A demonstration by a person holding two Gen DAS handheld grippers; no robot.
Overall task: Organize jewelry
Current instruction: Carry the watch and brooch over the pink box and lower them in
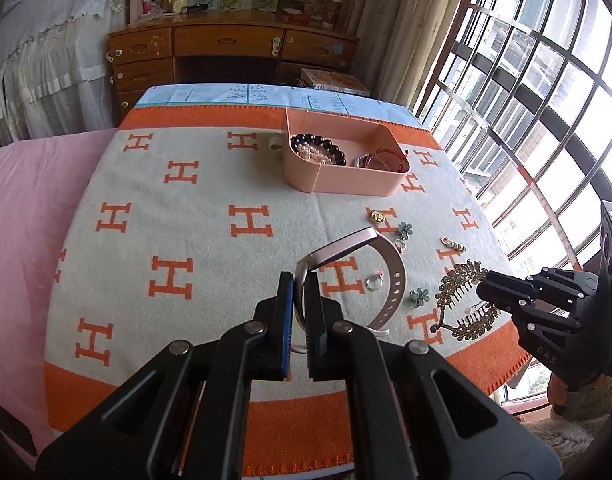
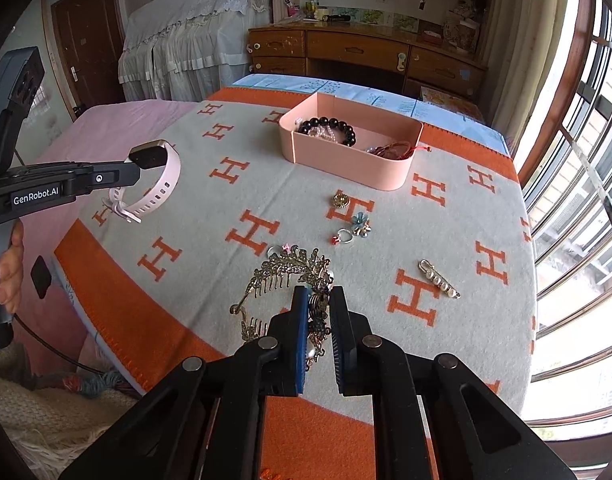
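My left gripper [image 1: 300, 286] is shut on a pink-strapped smartwatch [image 1: 386, 276] and holds it above the blanket; the watch also shows in the right wrist view [image 2: 161, 184]. My right gripper [image 2: 318, 300] is shut on a gold leaf-shaped hair comb [image 2: 281, 272], also seen in the left wrist view [image 1: 462, 300]. A pink box [image 1: 342, 160] at the far side holds a black bead bracelet [image 1: 318, 146] and red and pearl bracelets [image 1: 382, 160].
Loose on the H-patterned blanket [image 2: 241, 236] lie a gold brooch [image 2: 340, 200], blue flower pieces [image 2: 360, 222], rings [image 2: 344, 237] and a pearl pin [image 2: 440, 280]. A window with bars is at the right, a wooden desk behind.
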